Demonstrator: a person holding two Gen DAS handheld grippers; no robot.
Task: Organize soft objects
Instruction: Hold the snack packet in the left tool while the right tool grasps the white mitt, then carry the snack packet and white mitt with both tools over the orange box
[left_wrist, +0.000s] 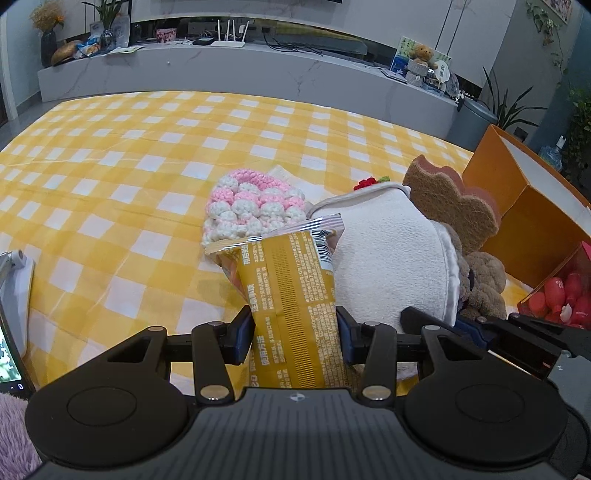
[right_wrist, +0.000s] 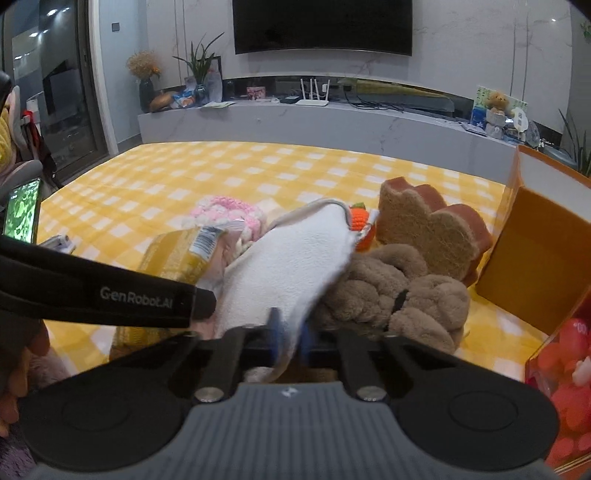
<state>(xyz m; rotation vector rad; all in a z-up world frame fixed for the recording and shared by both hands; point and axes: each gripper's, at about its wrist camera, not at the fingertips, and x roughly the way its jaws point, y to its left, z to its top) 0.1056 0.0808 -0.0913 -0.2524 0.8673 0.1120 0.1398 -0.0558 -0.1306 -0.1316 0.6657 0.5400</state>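
My left gripper is shut on a yellow foil packet, held over the yellow checked cloth; the packet also shows in the right wrist view. My right gripper is shut on the edge of a white towel, which also shows in the left wrist view. A pink and white crochet piece lies behind the packet. A brown plush toy and a brown scalloped sponge lie right of the towel. A small red crochet item peeks out behind the towel.
An open orange box stands at the right. A clear box of red items sits at the near right. A phone stands at the left. A grey TV shelf runs behind the table.
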